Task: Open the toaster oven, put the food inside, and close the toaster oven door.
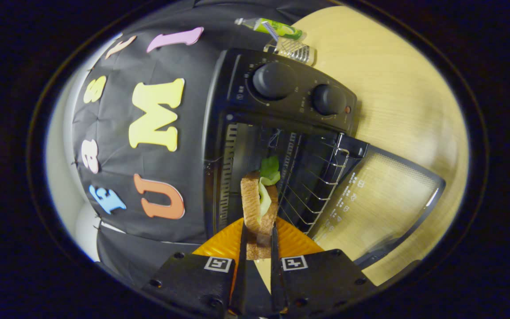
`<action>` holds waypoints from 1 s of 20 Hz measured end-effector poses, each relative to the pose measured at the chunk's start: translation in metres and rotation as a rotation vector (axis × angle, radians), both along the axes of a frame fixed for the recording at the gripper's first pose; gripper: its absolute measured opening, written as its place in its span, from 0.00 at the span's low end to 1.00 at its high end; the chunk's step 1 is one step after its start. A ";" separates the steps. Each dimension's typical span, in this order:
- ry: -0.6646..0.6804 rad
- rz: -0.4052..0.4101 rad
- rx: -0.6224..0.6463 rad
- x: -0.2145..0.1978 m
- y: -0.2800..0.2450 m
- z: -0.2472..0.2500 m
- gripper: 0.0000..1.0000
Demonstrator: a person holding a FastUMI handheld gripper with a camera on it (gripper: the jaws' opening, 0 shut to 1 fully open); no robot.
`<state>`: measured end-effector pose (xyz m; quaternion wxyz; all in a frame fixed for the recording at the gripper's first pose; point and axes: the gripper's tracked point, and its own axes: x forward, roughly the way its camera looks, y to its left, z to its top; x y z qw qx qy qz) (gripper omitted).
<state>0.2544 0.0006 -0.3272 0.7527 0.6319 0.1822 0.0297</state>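
Note:
My gripper [258, 237] is shut on a sandwich [257, 201] of brown bread with green lettuce sticking out; both fingers press its sides and it stands up between them. Just beyond the sandwich is the black toaster oven [281, 106], seen rotated, with two round knobs [275, 79] on its control panel. Its glass door [379, 199] hangs fully open and the wire rack [312, 186] shows inside the cavity. The sandwich is held in front of the oven's opening.
An orange plate [219, 243] lies under the fingers, by the oven's front. The oven stands on a light wooden table [405, 97]. A green tube [277, 26] and a ribbed glass [295, 49] lie beyond the oven.

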 end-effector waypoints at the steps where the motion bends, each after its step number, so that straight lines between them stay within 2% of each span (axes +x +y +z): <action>1: 0.006 -0.021 0.007 0.006 -0.001 -0.006 0.27; 4: -0.013 -0.066 0.045 0.019 0.001 -0.007 0.28; 6: -0.001 -0.063 0.020 0.019 0.007 -0.012 0.28; 10: 0.069 -0.047 -0.038 0.027 0.014 -0.023 0.38; 12: 0.093 -0.058 -0.040 0.025 0.014 -0.027 0.46; 15: 0.095 -0.059 0.000 0.021 0.023 -0.025 0.63; 18: 0.157 -0.046 -0.059 0.010 0.030 -0.027 0.81; 20: 0.195 -0.028 -0.100 0.006 0.032 -0.026 0.84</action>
